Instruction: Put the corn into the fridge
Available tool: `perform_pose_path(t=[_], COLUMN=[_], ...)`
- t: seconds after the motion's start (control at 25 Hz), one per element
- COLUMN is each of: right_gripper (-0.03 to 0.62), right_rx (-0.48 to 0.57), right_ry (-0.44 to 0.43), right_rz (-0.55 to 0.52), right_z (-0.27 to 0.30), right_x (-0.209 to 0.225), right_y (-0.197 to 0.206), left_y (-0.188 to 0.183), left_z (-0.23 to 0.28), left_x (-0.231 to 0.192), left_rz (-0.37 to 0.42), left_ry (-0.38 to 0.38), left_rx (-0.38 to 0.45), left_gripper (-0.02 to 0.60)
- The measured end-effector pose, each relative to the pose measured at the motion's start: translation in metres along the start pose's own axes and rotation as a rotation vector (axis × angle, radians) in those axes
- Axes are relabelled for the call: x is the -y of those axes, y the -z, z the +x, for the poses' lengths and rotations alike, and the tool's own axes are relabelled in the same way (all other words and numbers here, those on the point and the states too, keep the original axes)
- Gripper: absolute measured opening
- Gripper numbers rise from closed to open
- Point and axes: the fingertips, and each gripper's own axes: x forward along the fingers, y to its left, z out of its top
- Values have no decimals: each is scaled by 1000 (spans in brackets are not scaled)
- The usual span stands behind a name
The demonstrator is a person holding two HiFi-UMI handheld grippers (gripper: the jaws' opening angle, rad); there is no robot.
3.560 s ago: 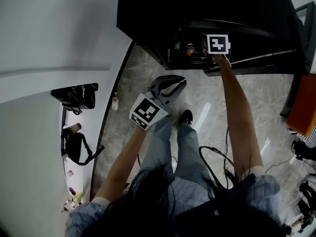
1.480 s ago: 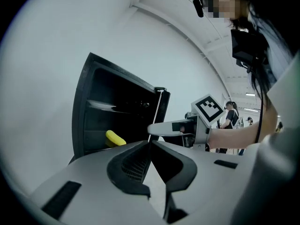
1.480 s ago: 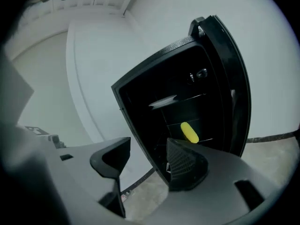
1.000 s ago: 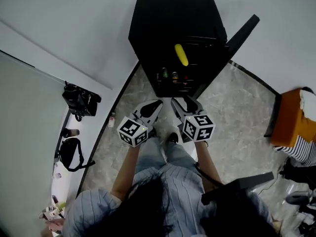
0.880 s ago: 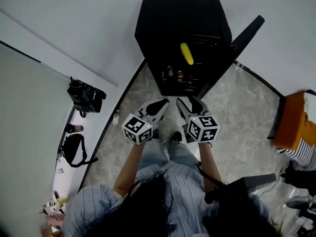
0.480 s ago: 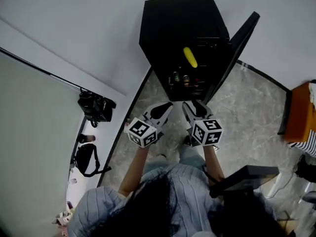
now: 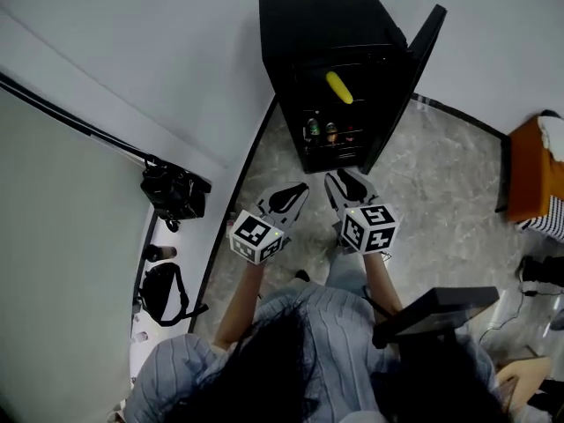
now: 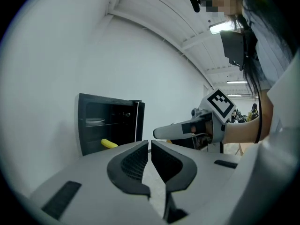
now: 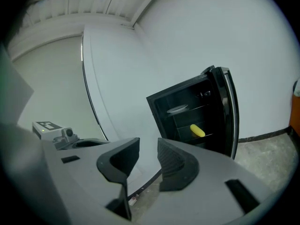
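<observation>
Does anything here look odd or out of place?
The fridge door stands wide open, with the corn lying bare inside and nobody near it. Otherwise nothing looks spilled or broken.

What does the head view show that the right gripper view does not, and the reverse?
Only the head view: cans on the fridge's lower shelf and a black bag by the wall. Only the right gripper view: a plate on the upper shelf. Both: the open fridge with the corn lying on a shelf.
</observation>
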Motion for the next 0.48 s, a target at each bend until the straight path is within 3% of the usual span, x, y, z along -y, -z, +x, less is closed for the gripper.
perform_pose_path(t=[0.16, 0.48], right_gripper=[123, 123], right_rx=[10, 40], right_ry=[18, 63], right_rz=[-39, -17], right_z=[-16, -50], right_x=[-43, -102], right_y=[18, 51], left_y=[10, 33], left_z=[-43, -118], left_x=[10, 26], left_rz=[2, 5], left_ry=[21, 32], left_rx=[25, 44], left_gripper=[11, 11])
